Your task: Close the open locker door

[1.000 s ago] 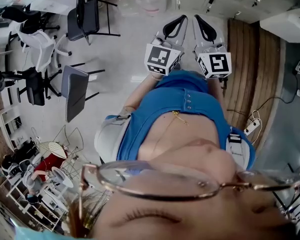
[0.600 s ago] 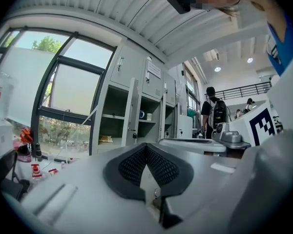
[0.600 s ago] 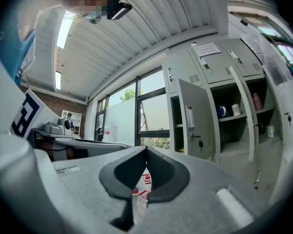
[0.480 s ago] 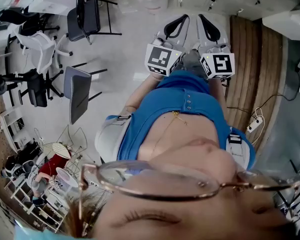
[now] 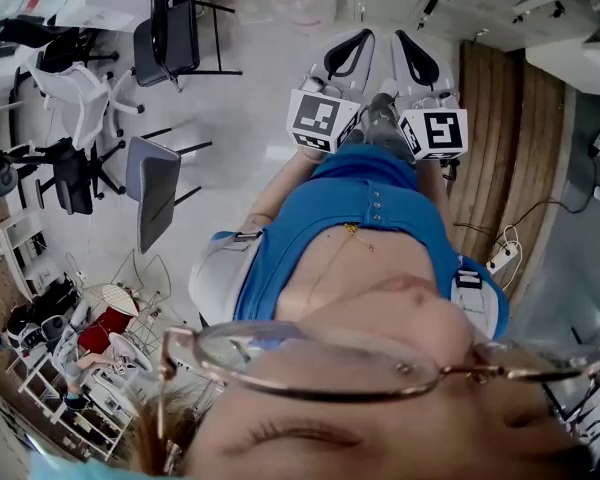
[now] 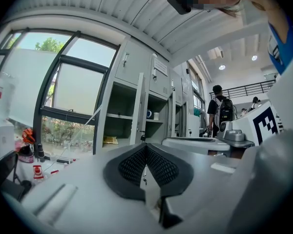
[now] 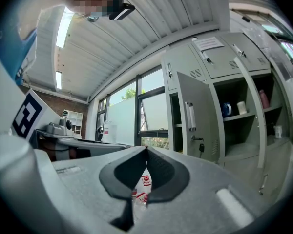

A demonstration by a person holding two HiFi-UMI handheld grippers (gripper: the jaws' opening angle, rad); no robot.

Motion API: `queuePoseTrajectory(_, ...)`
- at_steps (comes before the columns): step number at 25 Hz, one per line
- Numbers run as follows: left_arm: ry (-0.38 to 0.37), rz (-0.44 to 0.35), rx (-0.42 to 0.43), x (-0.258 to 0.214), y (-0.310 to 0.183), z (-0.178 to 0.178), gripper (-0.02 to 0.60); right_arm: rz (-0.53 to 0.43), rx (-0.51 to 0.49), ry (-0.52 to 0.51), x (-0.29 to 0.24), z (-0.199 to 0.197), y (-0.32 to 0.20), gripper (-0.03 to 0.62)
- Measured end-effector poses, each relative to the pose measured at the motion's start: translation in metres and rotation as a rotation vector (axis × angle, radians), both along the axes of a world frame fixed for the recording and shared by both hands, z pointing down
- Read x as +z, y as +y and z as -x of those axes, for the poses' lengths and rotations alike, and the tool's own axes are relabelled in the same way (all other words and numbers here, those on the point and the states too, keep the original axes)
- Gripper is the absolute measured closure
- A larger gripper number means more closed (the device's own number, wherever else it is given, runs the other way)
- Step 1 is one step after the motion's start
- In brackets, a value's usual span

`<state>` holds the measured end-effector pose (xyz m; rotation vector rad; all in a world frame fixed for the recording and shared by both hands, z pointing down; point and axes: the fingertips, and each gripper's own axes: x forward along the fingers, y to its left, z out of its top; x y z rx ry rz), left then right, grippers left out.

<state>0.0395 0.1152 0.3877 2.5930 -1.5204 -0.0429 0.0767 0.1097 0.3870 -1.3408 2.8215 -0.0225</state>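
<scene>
Both hand-held grippers are clenched and empty: left [image 6: 146,146], right [image 7: 147,149]. The open door [image 7: 198,117] stands far ahead, swung out from its locker [image 7: 241,126] and well apart from both. Best to step nearer, lay the closed tips against the door near its free edge, then push evenly until it seats. The floor [image 5: 270,88] ahead looks free. Chairs [image 5: 165,28] crowd the left and a cable [image 5: 540,208] trails on the right.

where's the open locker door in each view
Head view: cannot be made out.
Left gripper view: open locker door, centre, nearly edge-on.
Right gripper view: right of centre, swung wide.
Shared landmark: the window, left of the door in both.
</scene>
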Motion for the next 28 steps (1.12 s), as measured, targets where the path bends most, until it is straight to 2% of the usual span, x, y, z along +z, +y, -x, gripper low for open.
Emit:
queuePoseTrajectory(16,0.009,0.016,-0.004,0.003,-0.102,-0.018,0.581,-0.008,-0.042,0.011,-0.005,-0.008,-0.101,0.595)
queuePoseTrajectory(28,-0.034,0.017,-0.058,0.003,-0.162,-0.017,0.581,-0.042,-0.046,-0.014,-0.027,-0.032,-0.157,0.595)
